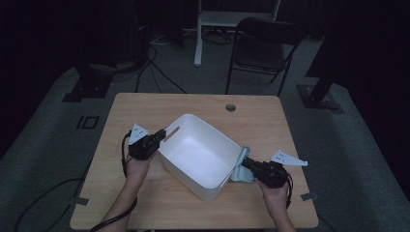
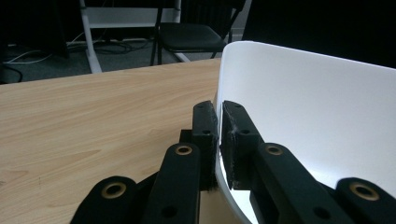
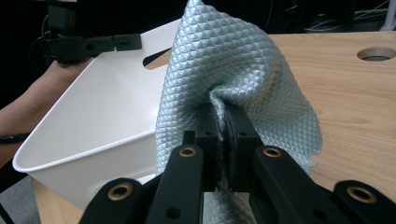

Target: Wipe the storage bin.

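Fingers (image 2: 208,140) of the left gripper (image 1: 155,139) are pinched tight on the white bin (image 1: 193,145), and you can see it clearly in the left gripper view: one black finger sits outside the wall, the other inside, with the thin white rim sandwiched between the pads. From the high view that grip lands on the bin's left end, right beside the slot handle (image 1: 171,134) cut into the wall. The bin itself sits tilted at an angle in the middle of the tabletop (image 1: 145,203), its open side up.

Moving across to the right: the right gripper (image 1: 248,163) has its fingers (image 3: 238,140) pressed together on a pale blue-grey cloth (image 3: 233,70). The quilted diamond weave bunches up right where the pads bite, a fold rises above them, and the rest drapes down on either side of the fingers. In the high view the cloth (image 1: 243,166) hangs just against the bin's right outer wall, touching or nearly so, low over the tabletop. The right gripper view shows the bin just to the left of the cloth, with the left gripper on its far rim.

No brand, label or readable writing shows on bin, cloth or grippers. A round cable hole (image 1: 230,107) sits in the tabletop behind the bin.
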The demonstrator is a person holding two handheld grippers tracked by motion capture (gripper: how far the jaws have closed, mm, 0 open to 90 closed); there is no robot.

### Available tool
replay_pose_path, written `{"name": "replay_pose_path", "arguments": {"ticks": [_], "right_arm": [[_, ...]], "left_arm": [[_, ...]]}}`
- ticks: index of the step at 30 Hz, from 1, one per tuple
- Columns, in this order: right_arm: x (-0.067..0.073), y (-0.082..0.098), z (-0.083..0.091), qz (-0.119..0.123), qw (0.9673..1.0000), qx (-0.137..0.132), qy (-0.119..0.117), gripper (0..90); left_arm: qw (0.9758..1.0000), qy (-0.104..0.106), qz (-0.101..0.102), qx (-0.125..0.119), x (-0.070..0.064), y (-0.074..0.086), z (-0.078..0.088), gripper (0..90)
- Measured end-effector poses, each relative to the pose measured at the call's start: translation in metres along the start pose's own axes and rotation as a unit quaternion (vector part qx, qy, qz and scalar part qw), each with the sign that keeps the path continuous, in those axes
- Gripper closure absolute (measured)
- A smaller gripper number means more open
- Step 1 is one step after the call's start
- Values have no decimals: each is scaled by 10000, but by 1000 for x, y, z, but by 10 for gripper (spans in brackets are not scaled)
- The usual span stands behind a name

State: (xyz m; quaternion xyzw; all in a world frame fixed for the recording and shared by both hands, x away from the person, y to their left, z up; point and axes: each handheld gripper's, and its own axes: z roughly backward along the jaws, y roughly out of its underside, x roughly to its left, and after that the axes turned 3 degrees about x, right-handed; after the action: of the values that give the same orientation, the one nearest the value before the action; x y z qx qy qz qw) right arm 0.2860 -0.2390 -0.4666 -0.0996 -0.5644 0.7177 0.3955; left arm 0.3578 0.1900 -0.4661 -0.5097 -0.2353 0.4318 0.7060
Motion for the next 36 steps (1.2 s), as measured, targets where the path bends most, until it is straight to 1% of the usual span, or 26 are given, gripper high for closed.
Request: {"name": "replay_pose_path", "arguments": {"ticks": [7, 10, 12, 13, 14, 15, 16, 18, 20, 23, 25, 27, 30, 32, 35, 36], "right_arm": [[-1, 2, 0, -29, 10000, -39, 28, 856], [-3, 4, -1, -66, 10000, 7, 60, 856], [-4, 5, -3, -93, 9999, 72, 94, 856], [-4, 7, -5, -103, 9997, 149, 134, 857], [-4, 8, -8, -96, 9993, 270, 239, 857], [-5, 11, -10, -116, 9990, 325, 275, 857], [-7, 14, -12, -190, 9989, 344, 253, 856], [-11, 14, -10, -329, 9988, 324, 133, 856], [-8, 13, -9, -304, 9992, 251, 58, 856], [-1, 9, -4, -168, 9997, 152, -14, 856], [0, 8, -3, -151, 9998, 107, -44, 856], [0, 8, -3, -129, 9998, 115, 20, 856], [-2, 8, -4, -188, 9997, 143, 74, 856], [-2, 8, -5, -204, 9995, 220, 124, 856], [0, 7, -4, -202, 9996, 188, 86, 856], [4, 6, -2, -102, 9999, 129, 53, 856]], "left_arm": [[10000, -51, 34, -24, -2, 0, 0, 847], [10000, -58, 32, -19, -2, 0, 0, 848], [10000, -52, 31, -15, -2, 0, 0, 848], [10000, -60, 21, -11, -3, 0, 0, 847], [10000, -75, 22, -15, -3, 0, 0, 847], [10000, -84, 27, -10, -3, 0, 0, 847], [9999, -103, 27, -11, -4, 0, 0, 847], [9999, -129, 39, -3, -4, 0, 0, 847], [9998, -200, 26, 33, -6, -1, 0, 847], [9998, -201, 20, 41, -7, -1, 0, 847], [9998, -201, 20, 37, -8, 0, 0, 847], [9999, -159, 42, 20, -7, 0, 0, 846], [9999, -166, 46, 18, -7, 0, 0, 847], [9997, -225, 66, 16, -9, 0, 0, 846], [9996, -271, 76, 25, -10, 0, 0, 846], [9996, -284, 42, 39, -10, 0, 1, 846]]}}
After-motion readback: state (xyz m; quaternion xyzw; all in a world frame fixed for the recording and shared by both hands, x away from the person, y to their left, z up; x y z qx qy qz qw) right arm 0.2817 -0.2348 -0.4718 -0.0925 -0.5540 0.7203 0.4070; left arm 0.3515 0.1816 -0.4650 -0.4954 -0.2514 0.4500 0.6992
